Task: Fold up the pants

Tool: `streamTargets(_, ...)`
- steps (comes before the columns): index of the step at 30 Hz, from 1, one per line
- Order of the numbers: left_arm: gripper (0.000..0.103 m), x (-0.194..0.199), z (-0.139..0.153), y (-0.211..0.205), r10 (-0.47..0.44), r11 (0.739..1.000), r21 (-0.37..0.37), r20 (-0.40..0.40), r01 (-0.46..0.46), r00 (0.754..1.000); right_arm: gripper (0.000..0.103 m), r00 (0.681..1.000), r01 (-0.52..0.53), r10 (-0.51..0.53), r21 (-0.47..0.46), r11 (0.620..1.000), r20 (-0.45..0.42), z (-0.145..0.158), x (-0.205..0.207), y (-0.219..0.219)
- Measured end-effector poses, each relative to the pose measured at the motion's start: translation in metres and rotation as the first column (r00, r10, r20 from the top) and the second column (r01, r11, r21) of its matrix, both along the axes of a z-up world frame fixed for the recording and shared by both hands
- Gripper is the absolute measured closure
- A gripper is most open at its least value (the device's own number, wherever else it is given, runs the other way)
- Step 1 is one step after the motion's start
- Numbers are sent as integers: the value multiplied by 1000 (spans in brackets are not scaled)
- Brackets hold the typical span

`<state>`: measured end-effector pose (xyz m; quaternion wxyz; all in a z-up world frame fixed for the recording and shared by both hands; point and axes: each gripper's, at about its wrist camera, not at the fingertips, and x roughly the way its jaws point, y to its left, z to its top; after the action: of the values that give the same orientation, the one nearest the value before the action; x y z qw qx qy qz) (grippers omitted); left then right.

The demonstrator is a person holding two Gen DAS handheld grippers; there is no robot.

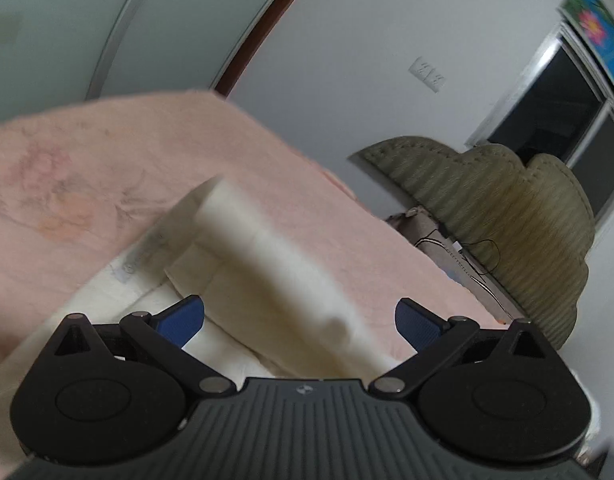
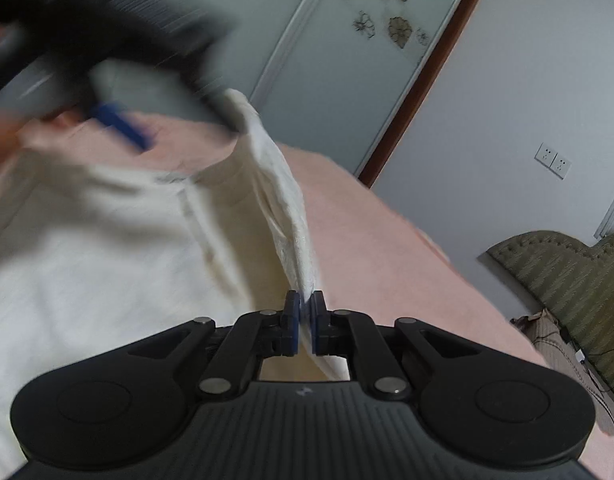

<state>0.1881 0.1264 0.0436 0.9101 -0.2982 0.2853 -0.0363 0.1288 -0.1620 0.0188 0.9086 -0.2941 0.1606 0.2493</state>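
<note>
Cream-white pants (image 1: 275, 276) lie on a pink bed cover (image 1: 87, 168), with a raised fold of cloth running between my left gripper's blue pads. My left gripper (image 1: 299, 322) is open around that fold, not pinching it. In the right wrist view the pants (image 2: 107, 248) spread to the left, and a lifted edge (image 2: 287, 208) rises from my right gripper (image 2: 305, 322), which is shut on it. The left gripper (image 2: 119, 120) shows blurred at upper left, by the far end of that edge.
The pink cover (image 2: 387, 248) fills the bed. An olive padded headboard (image 1: 507, 216) stands at the right, with cables beside it. Sliding wardrobe doors (image 2: 347, 60), a white wall with sockets (image 2: 553, 160) and a dark window (image 1: 547, 120) are behind.
</note>
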Motion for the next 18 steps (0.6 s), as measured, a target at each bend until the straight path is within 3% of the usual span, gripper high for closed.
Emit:
streamTargets(3,1,27,-12,7,24,997,-67,-78,-29,997,98,1000,18,-18,34,999,-19,-12,-10,-2)
streamTargets(5,11,40,-23,15,21,989,-144,-159,-44,987,98,999,35,-35,64,997,-12,-15,-13,-2)
streamTargets(7,36,46,-36,22,10,975,-214,-191,-52,982,97,998,58,-59,62,996,4,-18,-16,1)
streamTargets(8,45,47,-38,23,7,974,-220,-205,-53,979,96,997,67,-68,54,996,22,-20,-18,2)
streamTargets(9,60,47,-39,23,2,975,-216,-205,-47,979,92,996,80,-82,49,996,43,-21,-19,5)
streamTargets(11,72,44,-40,21,-2,982,-185,-187,-33,982,78,992,108,-110,27,994,62,-23,-17,9)
streamTargets(12,86,41,-38,21,-4,985,-171,-167,-25,986,68,989,127,-128,11,992,69,-24,-19,12)
streamTargets(13,93,38,-37,21,-11,987,-160,-147,-13,989,57,986,150,-149,-8,989,70,-25,-15,14)
streamTargets(15,97,34,-31,23,-37,992,-124,-118,22,992,59,984,165,-163,-20,986,70,-27,-9,13)
streamTargets(18,97,18,-28,29,-95,992,-97,-90,86,991,84,977,212,-212,6,977,11,-25,-4,5)
